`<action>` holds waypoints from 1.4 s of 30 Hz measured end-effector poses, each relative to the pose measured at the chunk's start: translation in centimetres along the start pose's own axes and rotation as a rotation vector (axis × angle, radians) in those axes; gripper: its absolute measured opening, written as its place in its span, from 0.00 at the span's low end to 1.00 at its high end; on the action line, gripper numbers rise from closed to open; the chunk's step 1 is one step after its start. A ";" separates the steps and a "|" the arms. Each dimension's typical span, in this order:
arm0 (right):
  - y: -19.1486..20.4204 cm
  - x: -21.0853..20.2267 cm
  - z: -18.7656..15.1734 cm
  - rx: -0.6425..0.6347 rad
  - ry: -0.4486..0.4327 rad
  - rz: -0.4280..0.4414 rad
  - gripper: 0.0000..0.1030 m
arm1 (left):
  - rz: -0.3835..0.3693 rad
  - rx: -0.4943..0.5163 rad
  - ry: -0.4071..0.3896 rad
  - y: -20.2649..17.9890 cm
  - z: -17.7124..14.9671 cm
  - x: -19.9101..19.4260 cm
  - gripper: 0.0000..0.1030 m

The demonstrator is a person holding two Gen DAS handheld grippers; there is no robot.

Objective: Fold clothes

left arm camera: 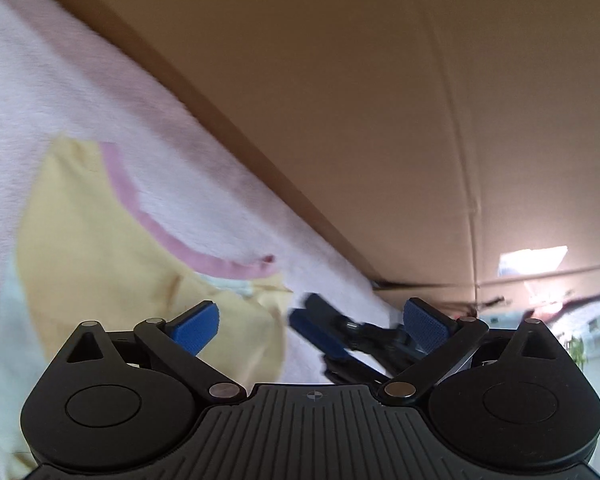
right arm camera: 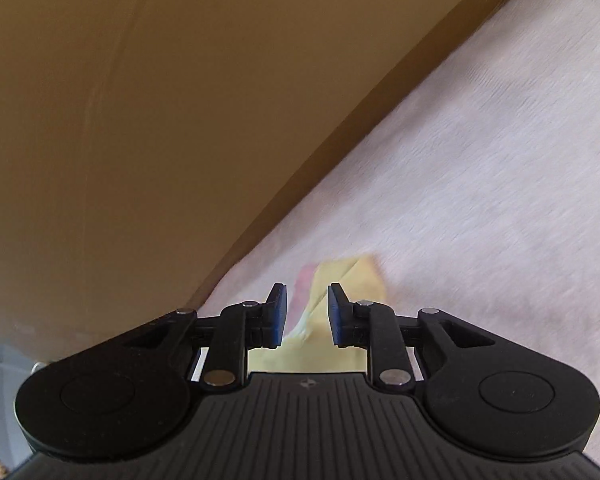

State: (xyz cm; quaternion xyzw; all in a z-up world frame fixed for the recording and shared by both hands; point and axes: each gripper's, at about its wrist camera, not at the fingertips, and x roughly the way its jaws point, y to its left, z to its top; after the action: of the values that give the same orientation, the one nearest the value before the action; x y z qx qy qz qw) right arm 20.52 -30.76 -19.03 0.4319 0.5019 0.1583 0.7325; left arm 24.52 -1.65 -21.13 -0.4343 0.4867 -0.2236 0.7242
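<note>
A pale yellow garment [left arm camera: 100, 248] with a pink neckline band [left arm camera: 172, 240] lies flat on a fuzzy pinkish-white blanket [left arm camera: 60, 80]. My left gripper [left arm camera: 310, 324] hovers over its near edge, blue pads spread wide with nothing between them. My right gripper [left arm camera: 304, 306] reaches in from the right, its tips at the garment's corner. In the right wrist view the right gripper [right arm camera: 308, 312] stands narrowly open. A corner of the yellow garment [right arm camera: 352, 276] shows in the gap between the pads, and they do not press on it.
A brown cardboard wall [left arm camera: 380, 100] rises along the blanket's far edge and also fills the cardboard wall [right arm camera: 140, 120] side of the right wrist view. Bare blanket [right arm camera: 480, 160] stretches to the right. A bright room opening [left arm camera: 540, 264] shows at the far right.
</note>
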 end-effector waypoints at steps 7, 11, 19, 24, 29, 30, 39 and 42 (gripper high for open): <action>-0.9 1.4 0.3 -0.036 0.005 -0.145 0.01 | 0.096 0.029 0.061 -0.4 0.2 4.7 1.00; -1.6 1.1 0.2 -0.024 -0.009 -0.153 0.00 | 0.150 0.000 0.009 0.4 0.6 3.9 0.83; -1.4 1.1 0.2 -0.052 -0.009 -0.176 0.00 | 0.282 0.130 -0.019 -0.6 0.0 2.3 0.76; -1.5 0.6 0.7 -0.076 -0.013 -0.198 0.01 | 0.322 0.155 -0.065 -0.5 0.5 0.5 0.94; -1.1 0.1 1.8 -0.075 -0.026 -0.194 0.15 | 0.302 0.092 -0.089 1.0 2.0 -2.6 0.95; -1.2 -0.5 1.7 -0.085 -0.021 -0.181 0.22 | 0.308 0.097 -0.091 1.2 2.1 -3.4 0.96; -0.6 -2.5 0.8 -0.120 0.030 -0.171 0.37 | 0.352 -0.003 -0.106 5.5 3.3 -7.8 0.97; -1.3 -2.6 1.5 -0.091 0.006 -0.164 0.37 | 0.319 -0.044 -0.101 6.5 4.2 -7.6 0.97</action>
State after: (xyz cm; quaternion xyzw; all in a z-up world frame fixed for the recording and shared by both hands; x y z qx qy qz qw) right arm 20.42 -33.96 -18.36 0.3551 0.5299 0.1217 0.7605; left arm 24.43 9.10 -22.13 -0.3782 0.5170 -0.0730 0.7644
